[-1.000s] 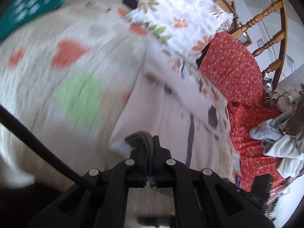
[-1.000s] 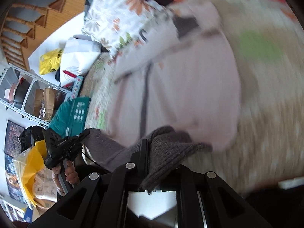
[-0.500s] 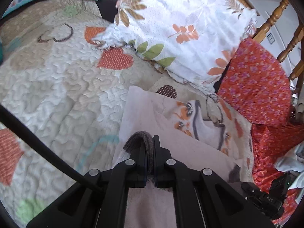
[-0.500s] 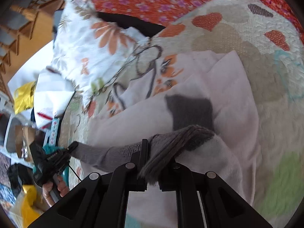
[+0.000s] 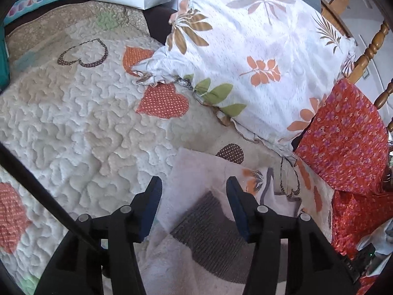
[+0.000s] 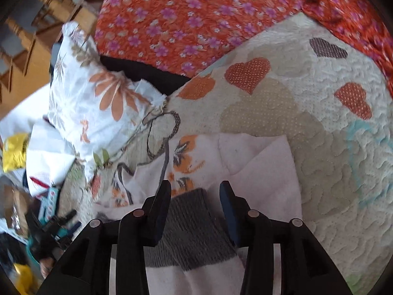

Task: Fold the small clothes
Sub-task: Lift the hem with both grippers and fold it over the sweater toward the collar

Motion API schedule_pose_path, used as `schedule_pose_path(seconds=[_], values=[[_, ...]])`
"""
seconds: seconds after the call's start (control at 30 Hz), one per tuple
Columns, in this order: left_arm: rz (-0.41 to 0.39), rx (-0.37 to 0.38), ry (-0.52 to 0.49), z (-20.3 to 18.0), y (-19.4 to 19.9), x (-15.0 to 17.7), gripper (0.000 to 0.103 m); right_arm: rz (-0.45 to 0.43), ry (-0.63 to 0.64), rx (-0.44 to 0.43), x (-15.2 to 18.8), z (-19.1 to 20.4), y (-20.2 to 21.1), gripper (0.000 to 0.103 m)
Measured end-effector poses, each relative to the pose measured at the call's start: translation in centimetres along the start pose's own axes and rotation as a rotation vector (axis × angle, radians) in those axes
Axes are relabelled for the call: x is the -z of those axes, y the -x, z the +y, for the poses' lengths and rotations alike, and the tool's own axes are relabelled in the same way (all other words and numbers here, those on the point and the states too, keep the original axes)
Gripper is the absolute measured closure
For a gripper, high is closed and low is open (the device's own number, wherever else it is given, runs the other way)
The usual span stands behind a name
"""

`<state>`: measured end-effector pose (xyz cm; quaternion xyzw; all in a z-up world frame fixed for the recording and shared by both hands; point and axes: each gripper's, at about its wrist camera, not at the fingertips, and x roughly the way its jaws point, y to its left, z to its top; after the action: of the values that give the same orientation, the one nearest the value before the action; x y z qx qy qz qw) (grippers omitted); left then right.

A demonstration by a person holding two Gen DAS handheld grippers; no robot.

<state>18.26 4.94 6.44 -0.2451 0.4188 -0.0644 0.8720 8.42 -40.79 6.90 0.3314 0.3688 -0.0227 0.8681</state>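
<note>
Garment (image 5: 196, 186) flat on quilt (image 5: 73, 127); both claws just released, spread over grey cuff (image 6: 194, 228).

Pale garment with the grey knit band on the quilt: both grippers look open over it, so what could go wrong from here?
Both the left gripper and right gripper have just been opening, and the grey band lies loose between the pads.
1. The garment lies uneven, its upper layer skewed, so the fold may need squaring up.
2. It lies close to the floral pillow; another fold may drag against it.
</note>
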Motion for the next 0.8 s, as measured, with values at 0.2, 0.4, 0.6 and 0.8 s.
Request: schedule_pose_path(seconds=[0.2,0.4,0.6,0.8], values=[[0.042,-0.036,-0.091,0.2,0.7,1.6,0.040,0.063,0.096,0.011,1.9,0.8,0.7,0.047],[0.169,-0.041,-0.257,-1.0,-2.4,3.6,0.035,0.114,0.201,0.126,3.7,0.9,-2.0,0.038],[0.257,-0.055,-0.345,-2.5,-5.2,4.1,0.093,0.095,0.164,0.111,2.8,1.1,-1.8,0.085],[0.111,-0.017,-0.266,-3.5,-3.1,1.6,0.094,-0.071,0.196,0.085,0.8,3.2,0.7,0.087]])
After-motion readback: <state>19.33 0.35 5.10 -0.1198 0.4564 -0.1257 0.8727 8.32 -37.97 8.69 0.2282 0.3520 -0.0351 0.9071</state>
